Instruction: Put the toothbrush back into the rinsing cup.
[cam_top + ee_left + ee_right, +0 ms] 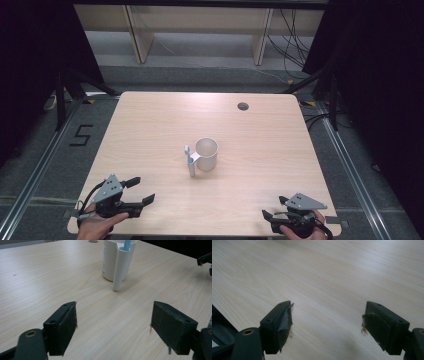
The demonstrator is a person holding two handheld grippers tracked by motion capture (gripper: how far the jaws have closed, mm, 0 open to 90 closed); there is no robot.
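Two grippers sit low at the table's (150, 130) near edge, one by each near corner. The left gripper (138, 191) has its jaws spread wide and empty, aimed toward the white cup (206, 154) at the table's middle. The right gripper (274, 209) is likewise wide open over bare wood, holding nothing. A side tube on the cup holds what seems a blue-handled toothbrush (127, 245); its top is cut off in the left gripper view.
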